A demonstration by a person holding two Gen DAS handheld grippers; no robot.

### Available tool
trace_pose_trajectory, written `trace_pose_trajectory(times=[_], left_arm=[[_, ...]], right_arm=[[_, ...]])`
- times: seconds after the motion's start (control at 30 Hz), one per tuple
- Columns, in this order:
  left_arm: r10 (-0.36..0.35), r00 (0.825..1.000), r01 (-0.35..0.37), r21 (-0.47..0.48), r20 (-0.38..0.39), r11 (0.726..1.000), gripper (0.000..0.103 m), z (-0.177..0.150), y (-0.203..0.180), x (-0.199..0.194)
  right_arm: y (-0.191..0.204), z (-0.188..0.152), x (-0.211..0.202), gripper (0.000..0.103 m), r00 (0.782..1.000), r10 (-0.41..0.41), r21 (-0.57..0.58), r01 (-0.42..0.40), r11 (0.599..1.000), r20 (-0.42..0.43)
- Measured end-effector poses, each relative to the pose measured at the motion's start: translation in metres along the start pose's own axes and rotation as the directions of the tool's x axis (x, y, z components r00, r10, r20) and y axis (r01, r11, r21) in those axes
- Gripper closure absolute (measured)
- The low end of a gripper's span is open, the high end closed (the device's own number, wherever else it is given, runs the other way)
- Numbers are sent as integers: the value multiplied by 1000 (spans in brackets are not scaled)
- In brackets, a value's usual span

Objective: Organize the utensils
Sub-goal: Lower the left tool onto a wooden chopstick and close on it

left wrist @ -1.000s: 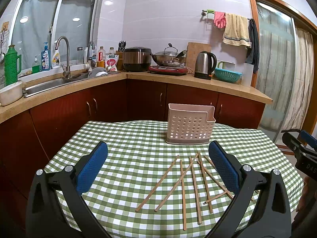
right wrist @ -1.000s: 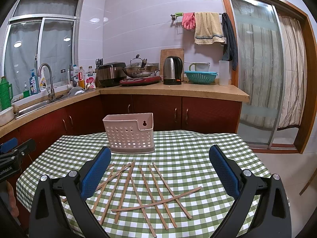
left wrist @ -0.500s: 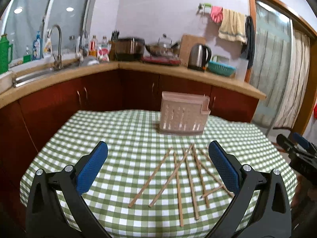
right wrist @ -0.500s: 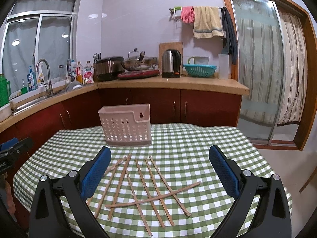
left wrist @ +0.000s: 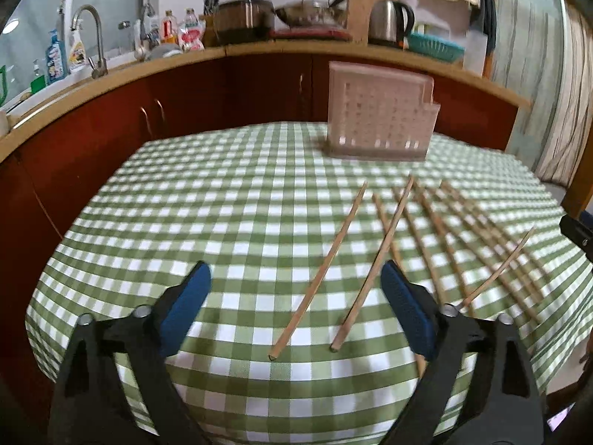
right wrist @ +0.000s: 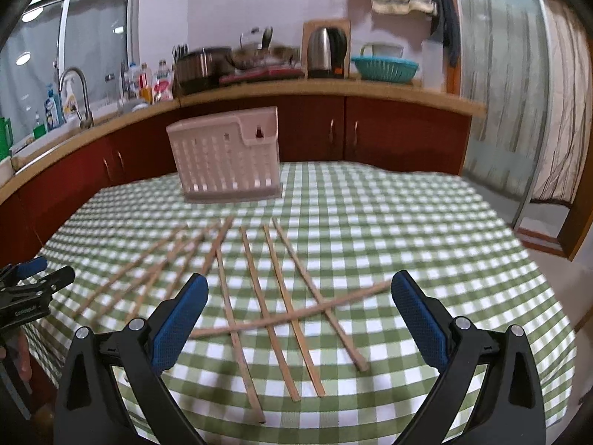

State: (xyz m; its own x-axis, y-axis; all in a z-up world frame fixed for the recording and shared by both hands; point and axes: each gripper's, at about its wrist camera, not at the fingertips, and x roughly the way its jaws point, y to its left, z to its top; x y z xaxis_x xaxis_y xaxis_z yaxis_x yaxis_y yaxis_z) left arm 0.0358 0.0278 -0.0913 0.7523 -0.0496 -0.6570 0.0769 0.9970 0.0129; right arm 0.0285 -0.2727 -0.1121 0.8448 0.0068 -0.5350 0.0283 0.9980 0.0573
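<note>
A: Any writing legible on the round table with the green-and-white checked cloth (left wrist: 237, 200)?

B: Little. White lettering on the left gripper's black body, at 9 o'clock in the right wrist view, is too small to read. Labels on the blurred bottles by the steel tap (left wrist: 90, 37) cannot be made out either.

A: The tools?

B: The left gripper (left wrist: 296, 296) has blue pads spread, its jaws having just been closing, narrower than half a second ago. The near ends of two of the thin wooden chopsticks (left wrist: 318, 278) lie between the pads, untouched. The right gripper (right wrist: 298, 300) stands wide open over a crossed bundle of sticks, holding nothing.

A: And the task's things?

B: The chopsticks fan across the cloth at centre, one lying crosswise over the rest. The pale pink perforated plastic utensil holder (right wrist: 226, 159) stands upright at 12 o'clock, well apart from both grippers.

A: Anything cut off?

B: The right-hand pad hides part of a chopstick in the left wrist view; motion blur softens the counter.

A: Changes?

B: The table looms larger than a second ago in both views; both grippers have dropped towards it.
</note>
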Motion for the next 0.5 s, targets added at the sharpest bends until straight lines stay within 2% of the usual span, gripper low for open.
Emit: trace_pose_trajectory(times=[0.3, 0.5], left_arm=[[2, 993, 1, 26, -121, 1000, 40, -20, 4, 48], [-21, 995, 24, 32, -94, 999, 52, -20, 4, 48]], right_arm=[[-6, -13, 25, 6, 998, 18, 12, -17, 1000, -62], [-11, -16, 41, 7, 996, 23, 19, -22, 1000, -88]])
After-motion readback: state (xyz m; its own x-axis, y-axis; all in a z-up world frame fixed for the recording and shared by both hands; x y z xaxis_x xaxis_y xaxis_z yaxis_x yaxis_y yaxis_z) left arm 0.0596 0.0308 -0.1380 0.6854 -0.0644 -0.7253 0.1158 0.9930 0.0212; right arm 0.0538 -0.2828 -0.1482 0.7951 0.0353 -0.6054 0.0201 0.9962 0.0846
